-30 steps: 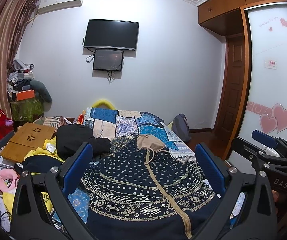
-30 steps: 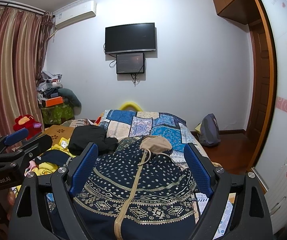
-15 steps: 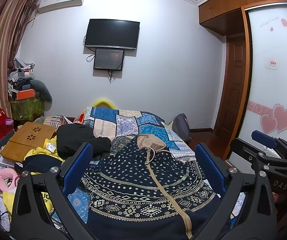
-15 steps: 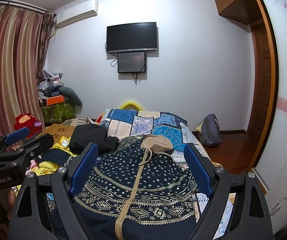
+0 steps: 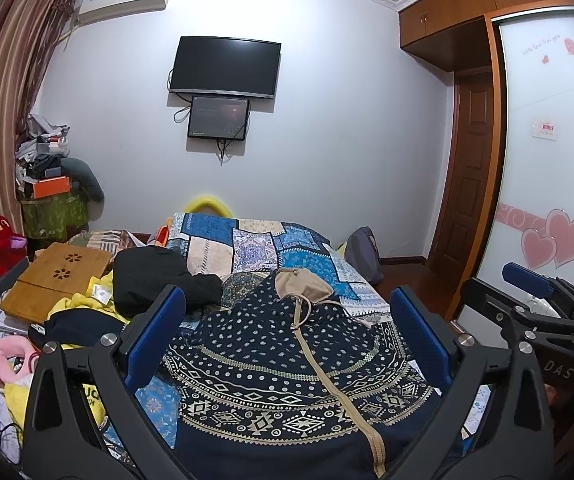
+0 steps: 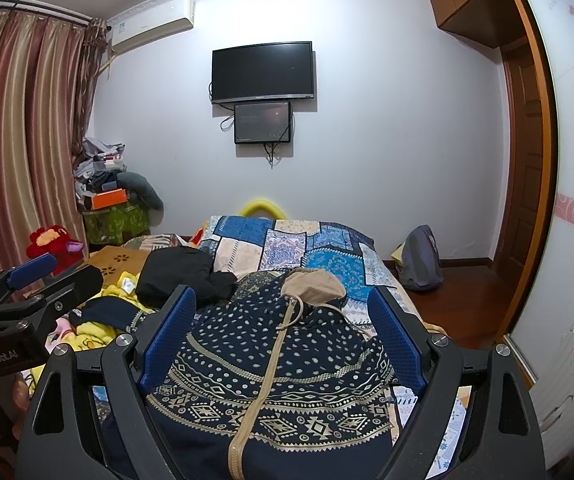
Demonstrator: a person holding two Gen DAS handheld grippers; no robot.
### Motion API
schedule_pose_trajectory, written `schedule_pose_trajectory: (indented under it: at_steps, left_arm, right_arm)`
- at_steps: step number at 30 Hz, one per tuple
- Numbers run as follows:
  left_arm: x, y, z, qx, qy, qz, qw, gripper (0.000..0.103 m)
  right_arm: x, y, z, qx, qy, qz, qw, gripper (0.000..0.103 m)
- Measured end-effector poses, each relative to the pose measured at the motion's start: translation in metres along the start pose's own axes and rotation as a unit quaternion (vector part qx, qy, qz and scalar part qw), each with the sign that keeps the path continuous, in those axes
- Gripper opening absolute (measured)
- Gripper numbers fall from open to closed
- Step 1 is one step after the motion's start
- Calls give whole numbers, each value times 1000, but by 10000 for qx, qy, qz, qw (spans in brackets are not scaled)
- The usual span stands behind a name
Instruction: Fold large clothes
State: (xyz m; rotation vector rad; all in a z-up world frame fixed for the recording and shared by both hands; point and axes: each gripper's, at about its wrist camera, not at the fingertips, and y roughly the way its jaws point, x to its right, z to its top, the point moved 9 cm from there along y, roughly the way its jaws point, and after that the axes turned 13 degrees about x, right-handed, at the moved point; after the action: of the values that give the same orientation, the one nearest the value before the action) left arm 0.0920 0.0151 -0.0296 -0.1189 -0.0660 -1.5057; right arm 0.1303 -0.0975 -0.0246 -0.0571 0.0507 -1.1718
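A large navy hooded jacket [image 5: 287,364] with beige patterns, a beige zipper and a tan hood lining lies spread on the bed, hood pointing away; it also shows in the right wrist view [image 6: 283,364]. My left gripper [image 5: 287,328] is open and empty, held above the jacket's near half. My right gripper [image 6: 283,328] is open and empty too, held above the same part. Each gripper shows at the edge of the other's view: the right one at the far right [image 5: 535,304], the left one at the far left [image 6: 31,288].
The bed's blue patchwork cover [image 5: 255,244] lies beyond the jacket. A black garment [image 5: 155,276], yellow clothes [image 5: 87,300] and a wooden lap table [image 5: 55,276] crowd the left. A backpack [image 6: 419,260] sits on the floor at right, near the wardrobe [image 6: 567,200].
Both views have shifted very slightly; the grippers stay open above the jacket, which has not moved.
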Motion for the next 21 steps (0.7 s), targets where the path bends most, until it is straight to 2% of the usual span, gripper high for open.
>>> schedule_pose_trajectory:
  at_steps: [11,21]
  left_arm:
    - [-10,19,-1,-54,26,74,10000,103]
    - [-54,64,17,-19,-12,216,9998,103]
  right_arm:
    - [6,23,-4,-149,87,-50,9998,86]
    - [15,76,1,-222,52,-65,9997,86]
